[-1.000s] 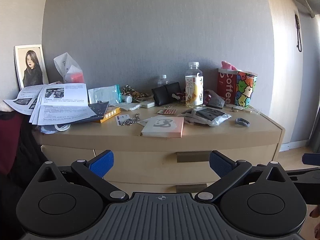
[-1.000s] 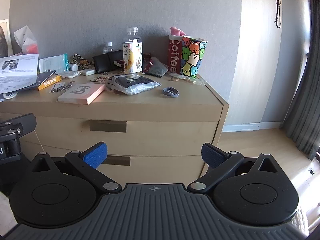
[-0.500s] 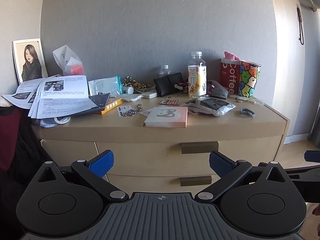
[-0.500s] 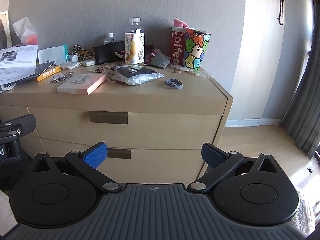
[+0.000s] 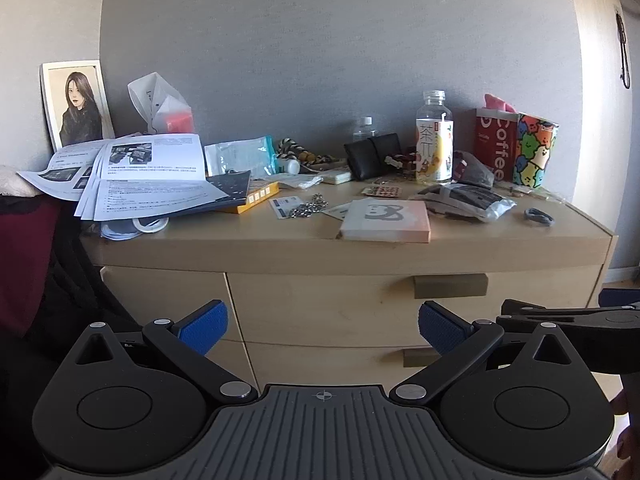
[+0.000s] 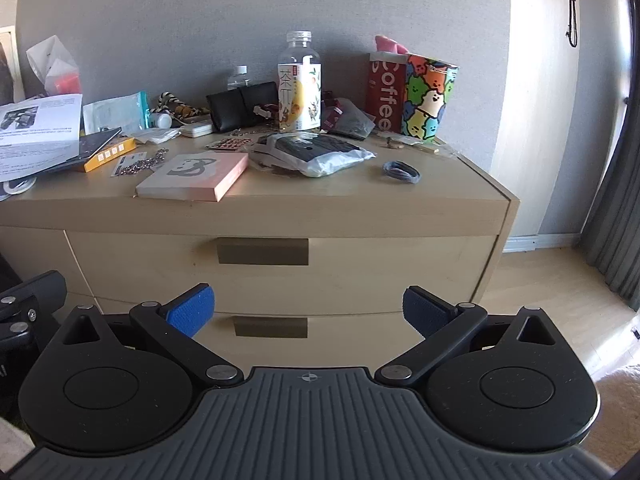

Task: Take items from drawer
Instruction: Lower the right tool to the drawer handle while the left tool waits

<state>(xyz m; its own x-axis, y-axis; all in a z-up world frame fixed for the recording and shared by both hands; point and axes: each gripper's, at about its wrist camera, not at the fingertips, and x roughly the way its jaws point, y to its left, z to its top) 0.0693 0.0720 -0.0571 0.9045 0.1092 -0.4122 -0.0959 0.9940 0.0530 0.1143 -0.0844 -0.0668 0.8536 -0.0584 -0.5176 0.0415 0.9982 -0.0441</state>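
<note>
The left tool (image 5: 322, 330) and the right tool (image 6: 306, 310) both hang released, blue pads spread wide and gripping nothing, in front of a dresser whose two drawers, the upper drawer (image 6: 280, 272) and the lower drawer (image 6: 320, 340), are both shut. Only the left view catches the framed portrait (image 5: 76, 106) at the wall; only the right shows the curtain (image 6: 618, 208) and wood floor (image 6: 560, 300). On the cluttered surface (image 6: 320, 192) stand two bottles and one pink box (image 6: 192, 176).
</note>
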